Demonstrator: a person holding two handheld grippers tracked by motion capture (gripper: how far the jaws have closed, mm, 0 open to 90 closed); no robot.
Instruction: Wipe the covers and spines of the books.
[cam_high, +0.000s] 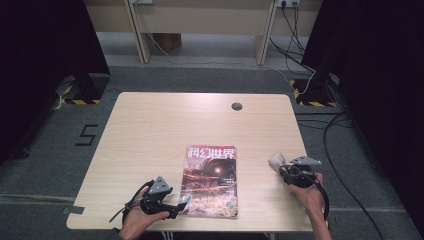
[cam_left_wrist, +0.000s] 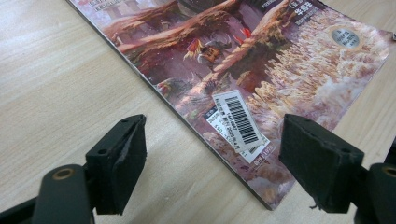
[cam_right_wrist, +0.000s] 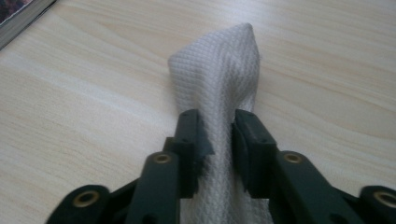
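Bare table (cam_high: 150, 130); right gripper (cam_right_wrist: 219, 135) jaws pinch cloth (cam_right_wrist: 219, 70), left gripper (cam_left_wrist: 212, 163) gapes at magazine (cam_left_wrist: 261, 60) edge.

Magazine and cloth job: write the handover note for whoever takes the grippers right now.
Right gripper: shut on the white cloth, which is pinched and bunched upward between its pads, at the table's right side.
Left gripper: open, jaws wide, hovering at the magazine's near left corner by the barcode sticker; not gripping it.
Magazine: lies flat and closed, front centre of the table.
Done: cloth grasped.
Left: likely bring the cloth over to the magazine cover, with the left gripper steadying the corner; that part is a guess.
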